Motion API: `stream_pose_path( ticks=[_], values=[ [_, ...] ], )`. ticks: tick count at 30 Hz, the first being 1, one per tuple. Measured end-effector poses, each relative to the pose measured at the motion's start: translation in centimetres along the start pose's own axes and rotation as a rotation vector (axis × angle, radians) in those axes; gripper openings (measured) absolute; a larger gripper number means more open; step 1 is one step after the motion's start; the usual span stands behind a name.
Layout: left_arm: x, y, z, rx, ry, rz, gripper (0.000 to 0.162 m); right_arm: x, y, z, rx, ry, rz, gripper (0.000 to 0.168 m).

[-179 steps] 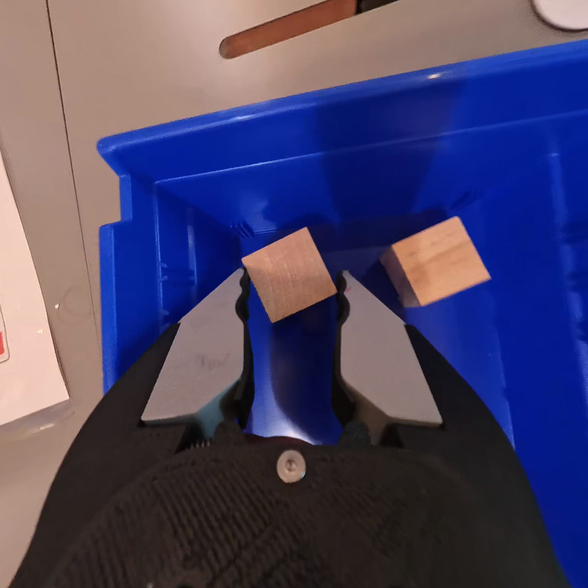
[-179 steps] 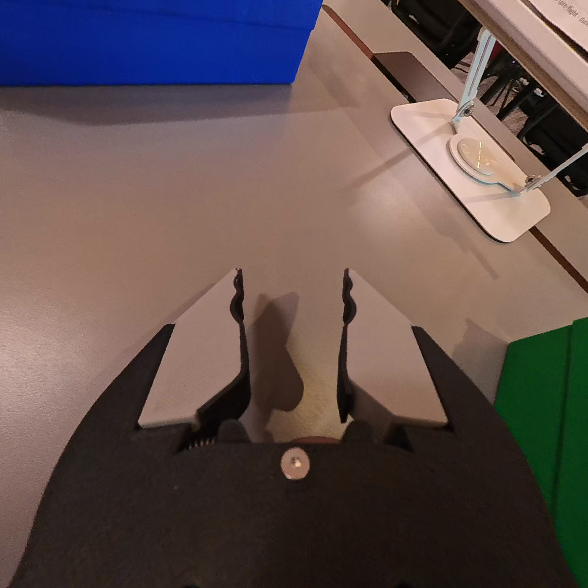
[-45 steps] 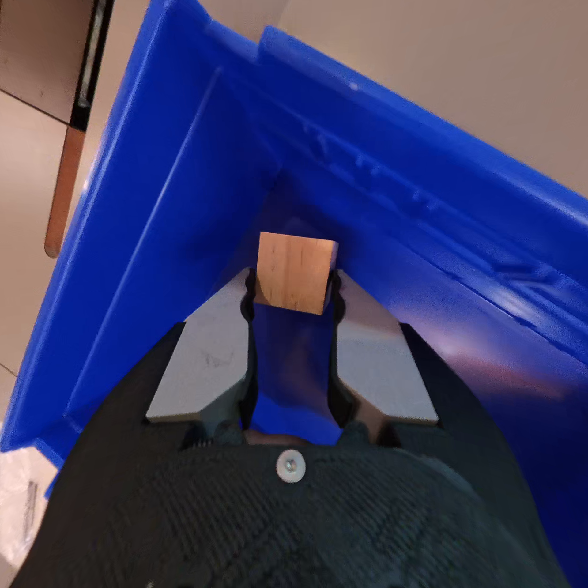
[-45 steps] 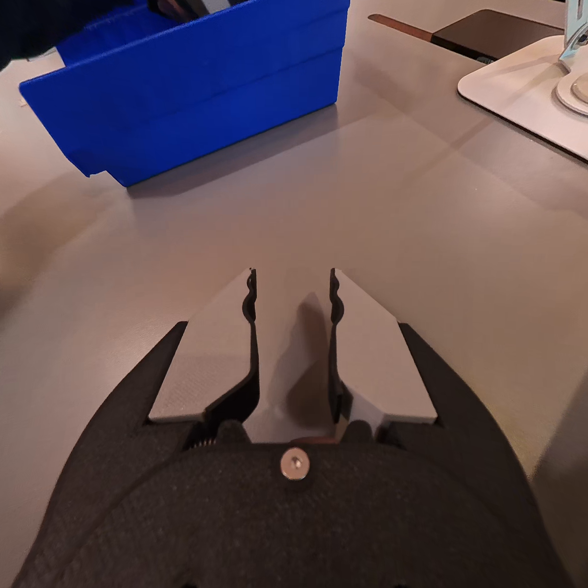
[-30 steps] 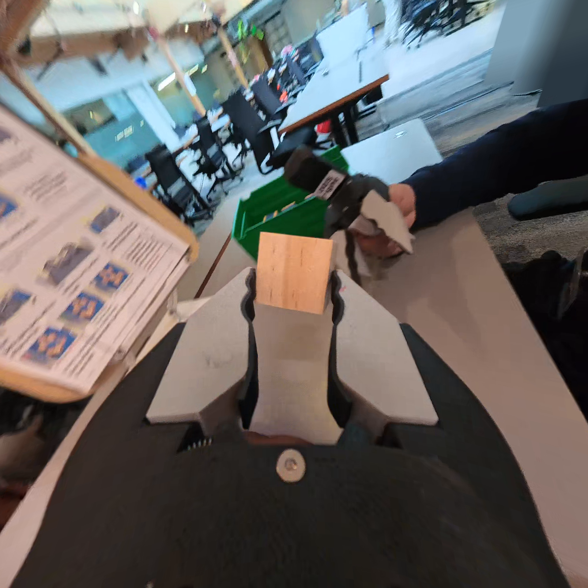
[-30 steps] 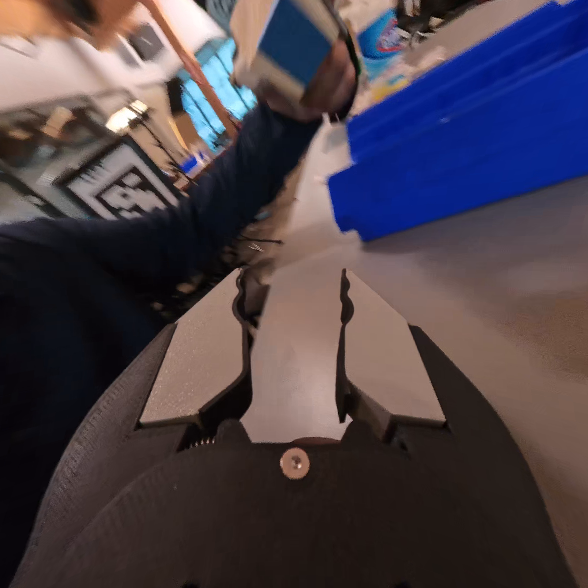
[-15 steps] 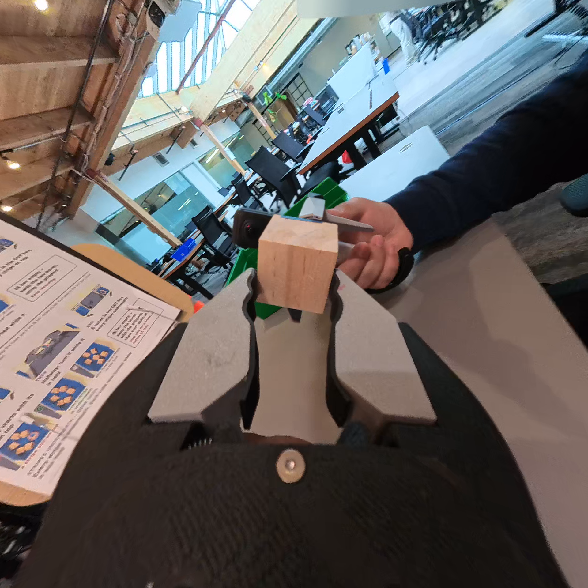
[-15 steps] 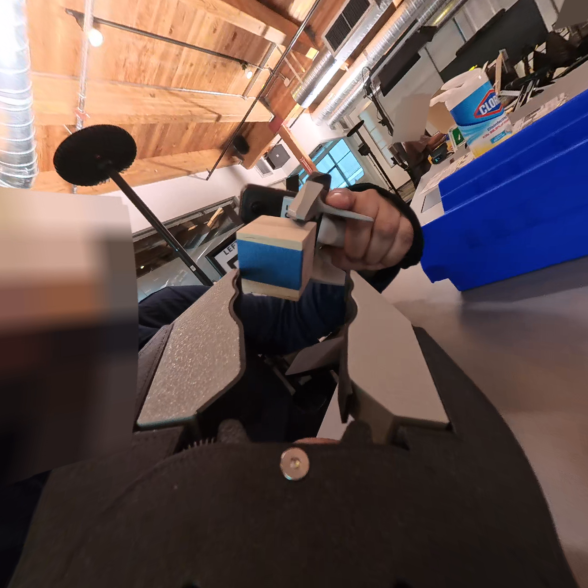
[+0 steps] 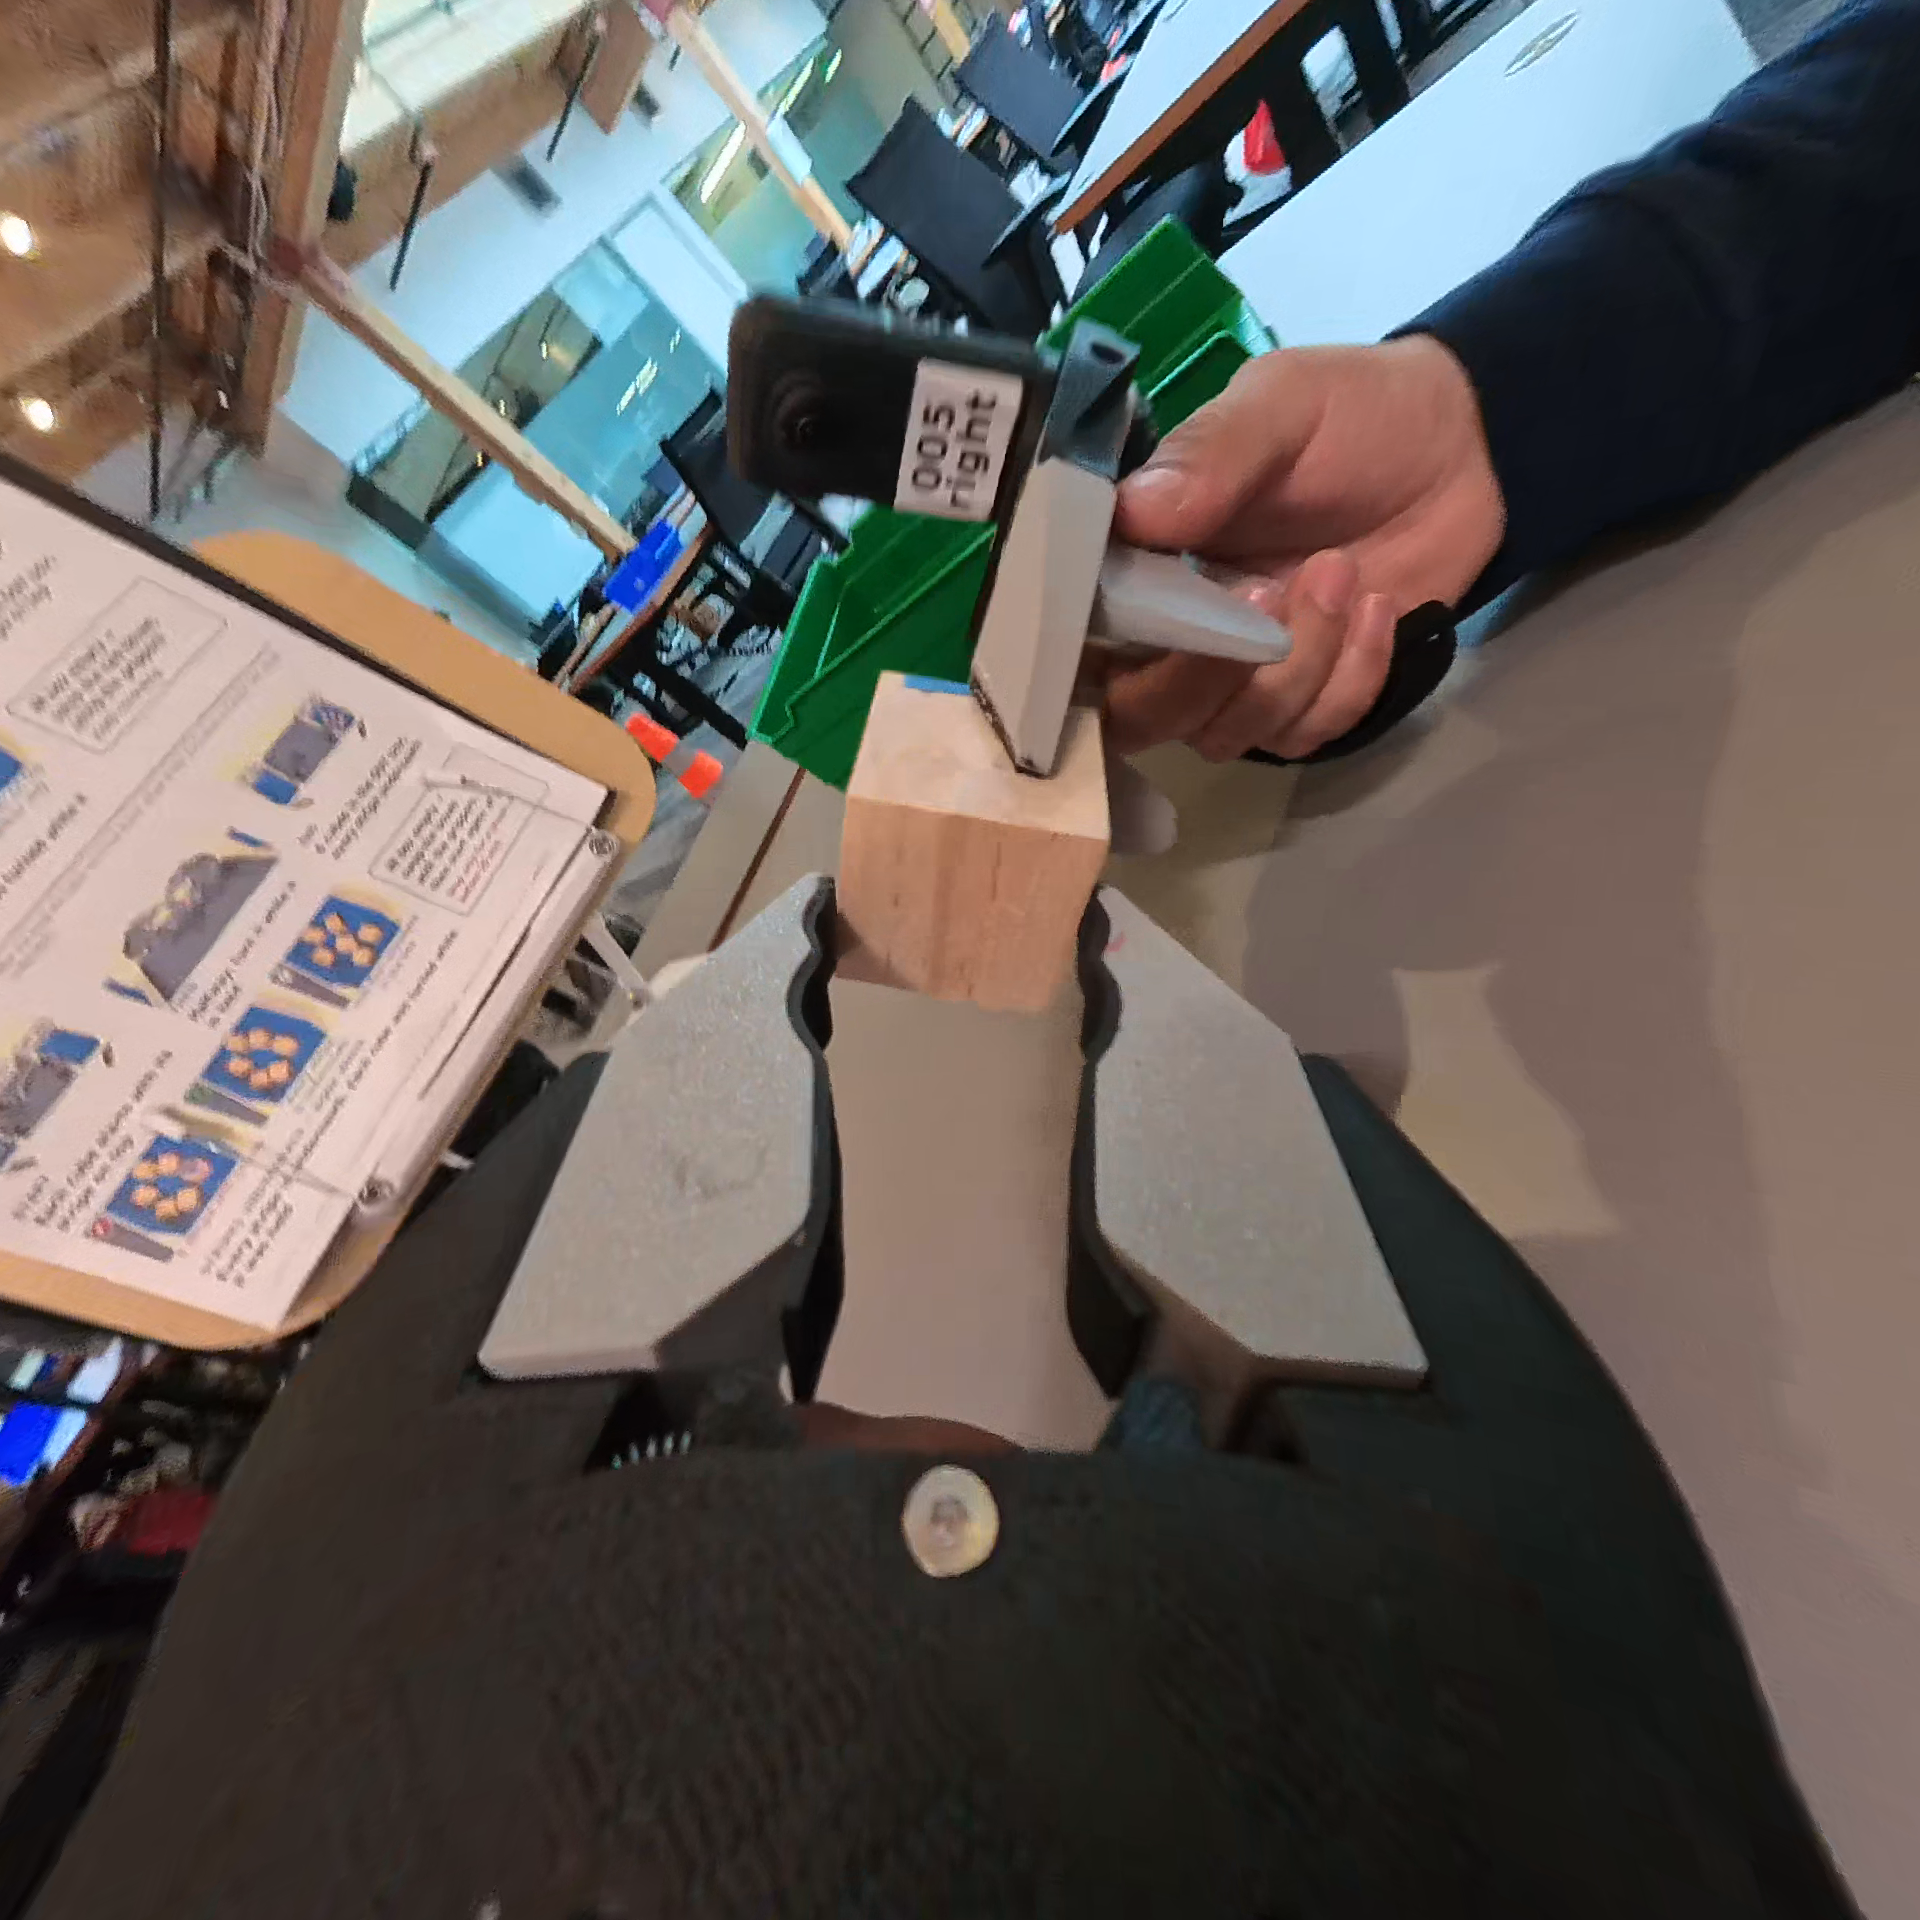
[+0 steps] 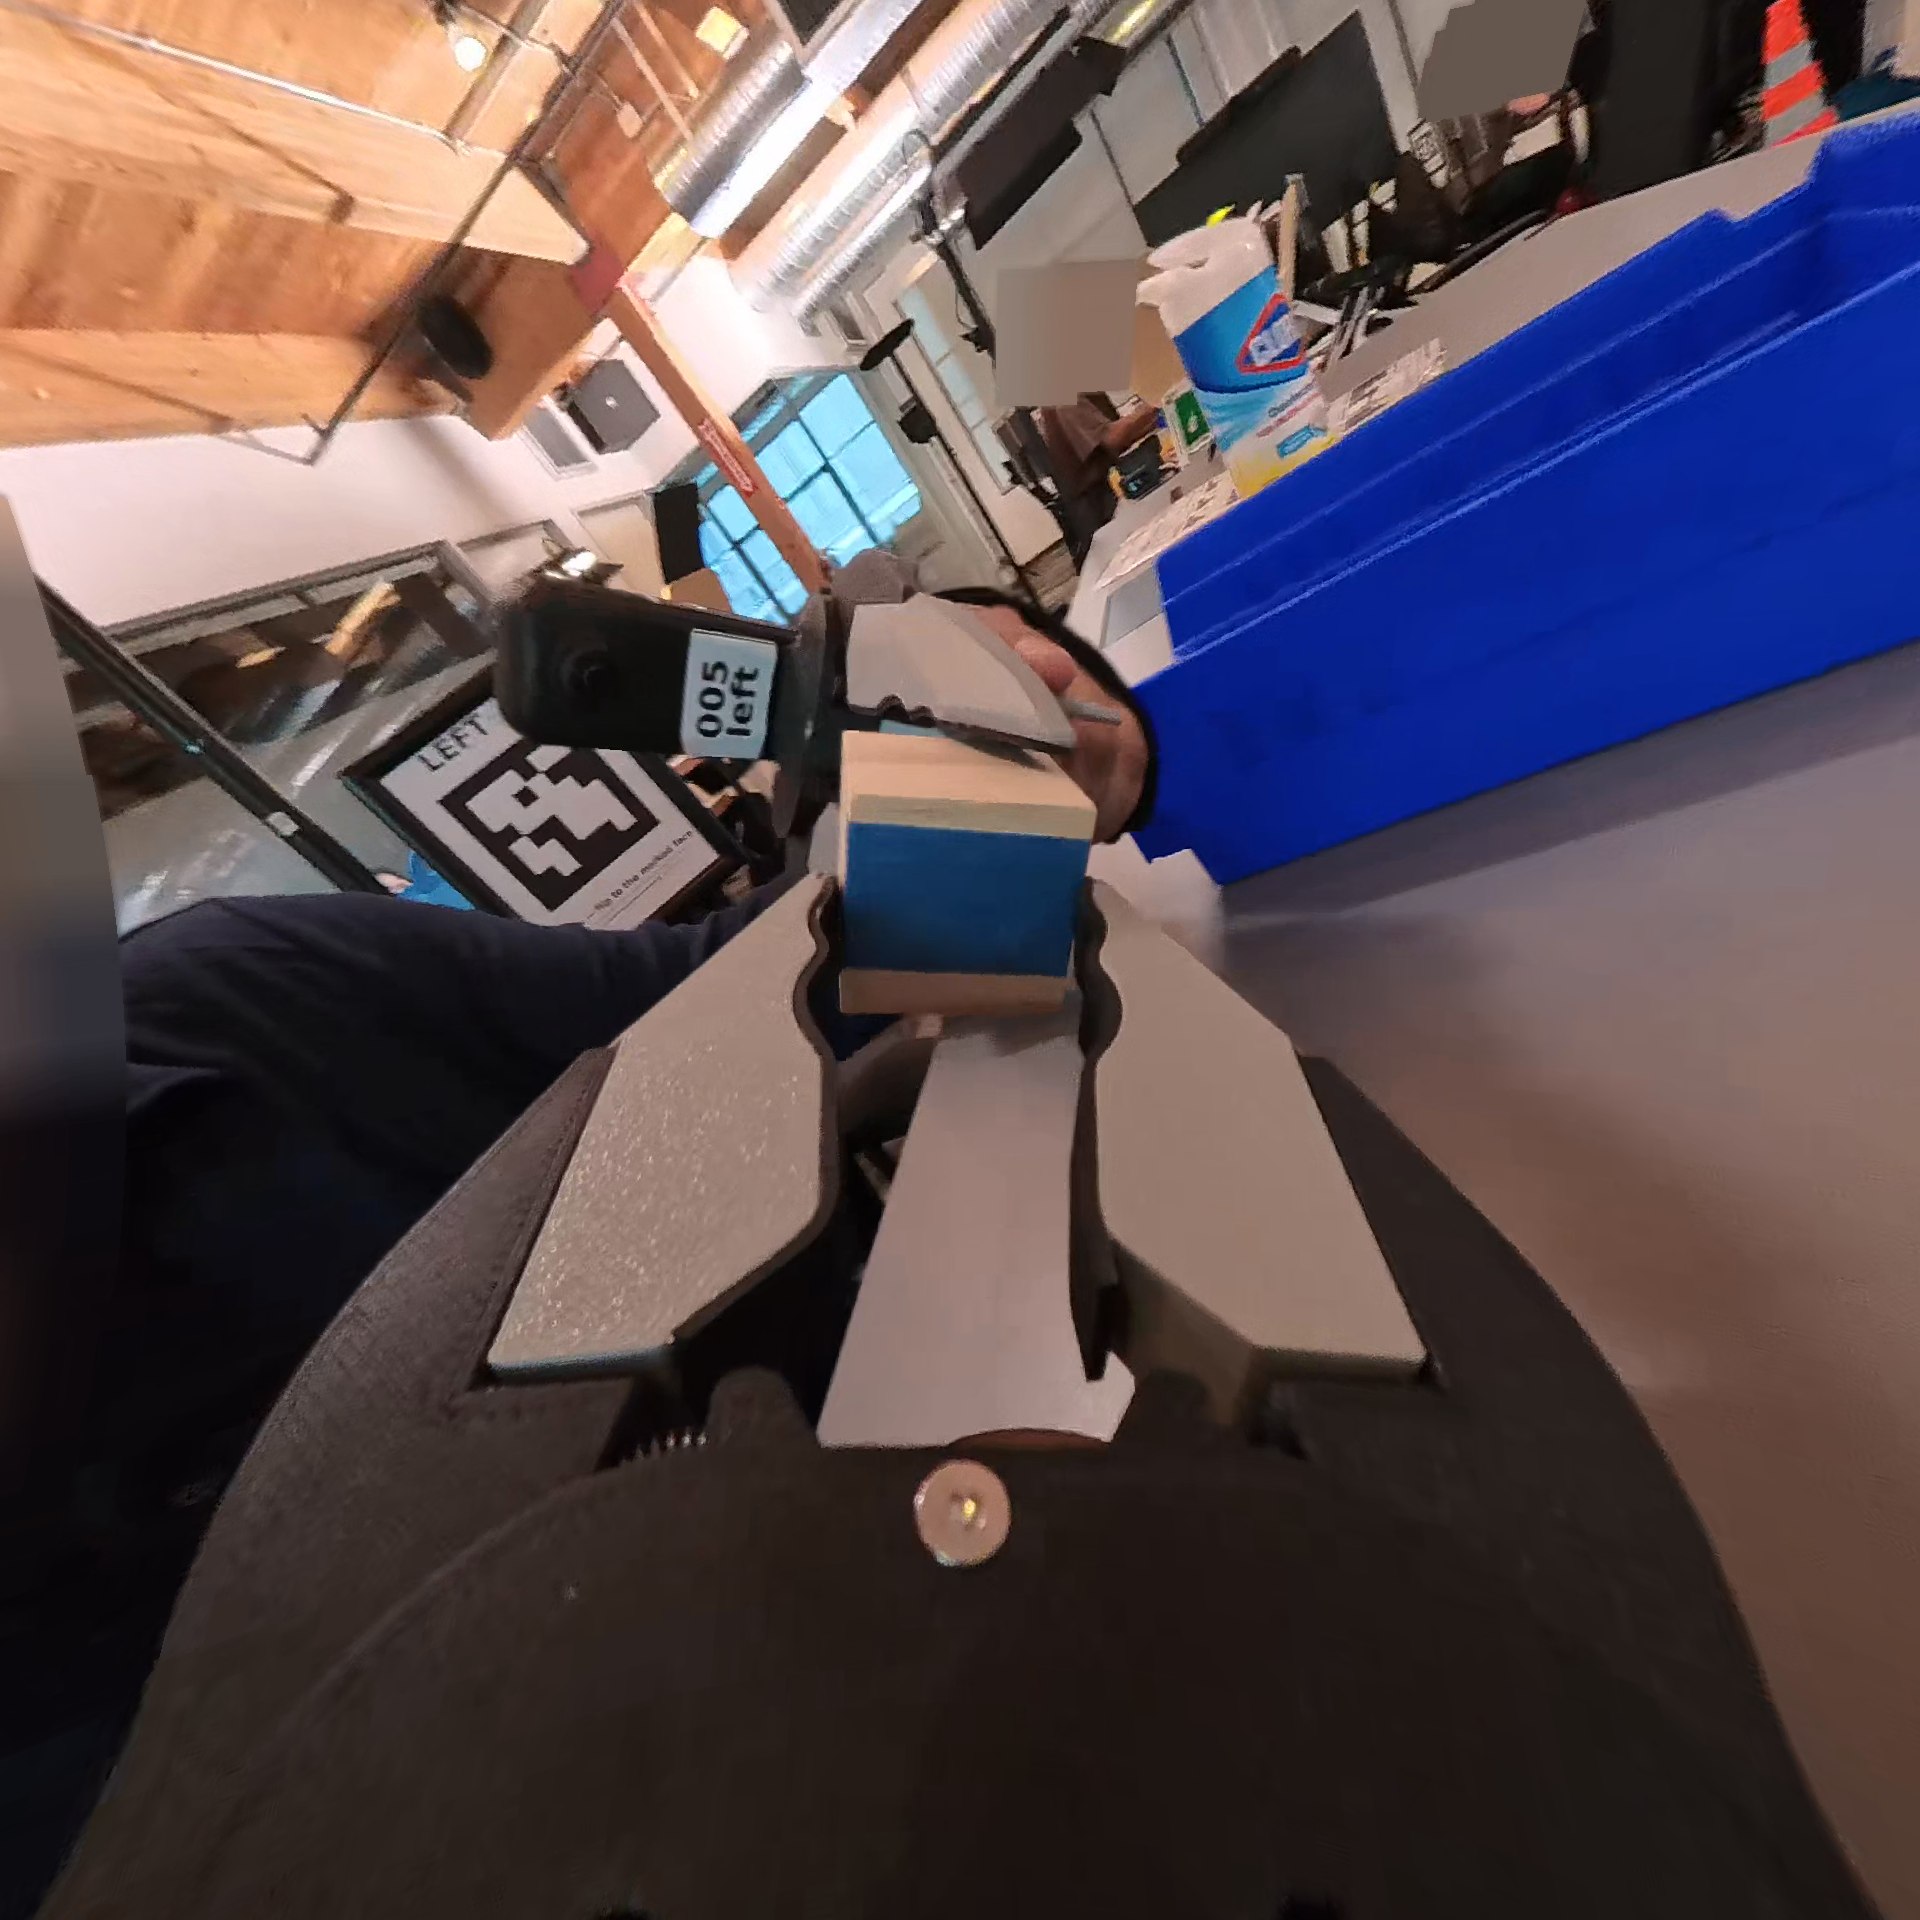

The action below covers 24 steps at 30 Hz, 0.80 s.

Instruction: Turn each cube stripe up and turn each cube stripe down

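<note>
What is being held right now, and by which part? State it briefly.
One wooden cube with a blue stripe. The left hand-held gripper clamps two opposite plain sides; the right hand-held gripper closes on the other pair, stripe facing it.

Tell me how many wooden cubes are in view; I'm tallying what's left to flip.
1. The wooden cube is in the air between both grippers' fingertips, its blue stripe facing the right wrist camera. Others may lie outside both views.

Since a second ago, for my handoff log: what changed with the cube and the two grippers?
The right gripper came in from clear of the cube and closed its fingertips around the wooden cube, blue stripe facing its camera. The left gripper kept its grip throughout, so both now hold the cube above the grey table. The blue bin stayed put.
</note>
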State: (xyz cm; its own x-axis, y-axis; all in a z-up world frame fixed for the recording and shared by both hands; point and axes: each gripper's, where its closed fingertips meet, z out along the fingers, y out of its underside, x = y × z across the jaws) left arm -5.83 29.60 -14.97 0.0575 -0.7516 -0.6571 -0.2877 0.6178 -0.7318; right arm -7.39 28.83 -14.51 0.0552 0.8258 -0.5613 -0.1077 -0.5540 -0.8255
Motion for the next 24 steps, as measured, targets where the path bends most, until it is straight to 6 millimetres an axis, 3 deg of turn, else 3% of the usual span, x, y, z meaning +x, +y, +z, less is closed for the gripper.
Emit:
stream_pose_path(
  ticks=[3, 5, 7, 11, 13, 15, 17, 19, 21, 24],
  values=[
    [0.1, -0.2, -0.2, -0.027, -0.061, -0.076, 0.051, -0.4, -0.3, -0.2, -0.007, 0.036, -0.074, 0.042],
    [0.1, -1.2, -1.1, 0.016, -0.117, -0.196, 0.06, -0.5, -0.6, -0.8, -0.012, 0.085, -0.136, 0.041],
    [0.8, -1.7, -2.6, 0.057, -0.136, -0.336, 0.06, -0.7, -1.1, -1.8, -0.01, 0.157, -0.207, 0.041],
    [2.8, 0.6, -6.3, -0.039, -0.167, -0.481, 0.06, -2.9, -2.3, -5.8, -0.028, 0.396, -0.352, 0.041],
    [4.1, 1.5, -8.2, -0.07, -0.149, -0.505, 0.057, -3.7, -3.4, -9.9, -0.072, 0.607, -0.421, 0.042],
    [4.8, 2.5, -9.6, -0.084, -0.164, -0.509, 0.055, -3.8, -5.3, -15.9, -0.082, 0.858, -0.447, 0.041],
    [5.4, 3.9, -10.5, -0.105, -0.173, -0.533, 0.055, -2.1, -6.2, -23.5, -0.142, 1.135, -0.392, 0.041],
    [5.2, 4.4, -11.4, -0.104, -0.207, -0.573, 0.054, 0.6, -5.0, -30.1, -0.26, 1.346, -0.262, 0.041],
    [4.5, 4.2, -12.1, -0.087, -0.237, -0.583, 0.049, 3.2, -2.1, -33.8, -0.423, 1.427, -0.099, 0.042],
    [3.3, 4.2, -12.9, -0.126, -0.301, -0.585, 0.05, 6.5, 2.5, -34.8, -0.612, 1.411, 0.076, 0.042]
  ],
)
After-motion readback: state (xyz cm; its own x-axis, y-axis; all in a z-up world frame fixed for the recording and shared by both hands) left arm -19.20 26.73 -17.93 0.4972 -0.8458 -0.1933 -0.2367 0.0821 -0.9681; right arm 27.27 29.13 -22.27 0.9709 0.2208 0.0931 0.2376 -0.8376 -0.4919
